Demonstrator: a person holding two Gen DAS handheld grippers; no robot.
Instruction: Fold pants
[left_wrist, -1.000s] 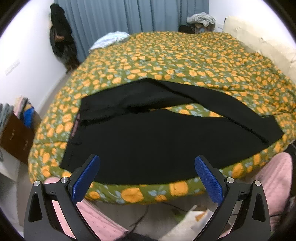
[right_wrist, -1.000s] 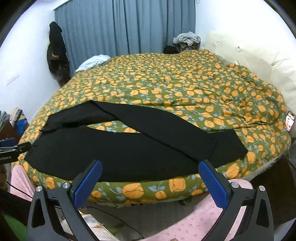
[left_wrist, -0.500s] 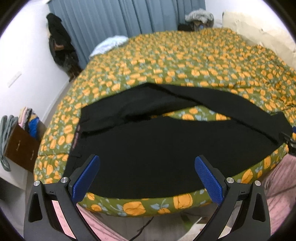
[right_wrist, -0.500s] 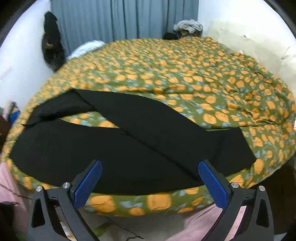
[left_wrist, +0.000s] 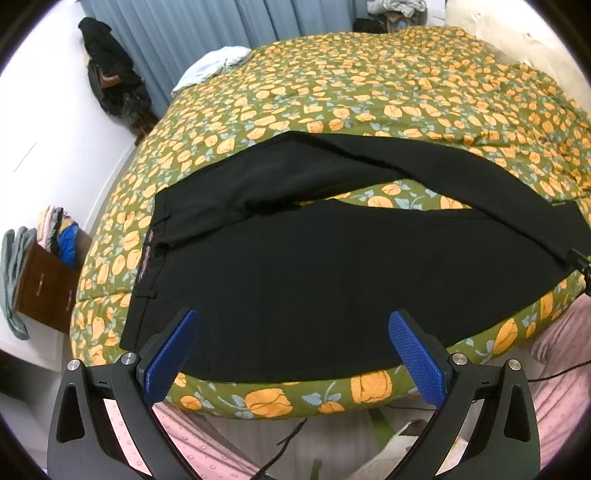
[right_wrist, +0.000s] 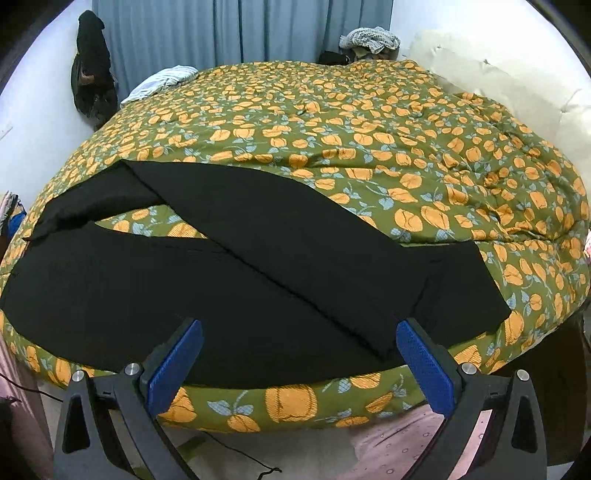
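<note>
- Along the near edge of the bed, the black pants (left_wrist: 314, 280) lie spread on the floral bedspread (left_wrist: 369, 92), waistband (left_wrist: 147, 254) toward the left and both leg ends toward the right.
- One leg runs straight along the mattress edge; the other angles across and overlaps it near the hems (right_wrist: 443, 280), leaving a wedge of bedspread showing between them close to the crotch.
- Risk: folding from this layout would likely lock in that skew, since the legs are not stacked edge to edge; the result would be a lopsided bundle.
- Risk: the fabric is dark and thin-looking, so a pinch at the overlap might catch one layer only and drag the legs further apart.
- Risk: the lower leg sits right at the rounded edge of the mattress; a sideways tug could slide it off toward the floor.
- Left gripper (left_wrist: 291, 350) hangs released, blue pads wide apart, above the near hem line toward the waist end and grasping nothing.
- Right gripper (right_wrist: 299, 358) is likewise spread wide and empty, near the crossed leg ends.
- Cables (right_wrist: 236, 458) trail on the floor below the bed edge and could snag a low sweep.
</note>
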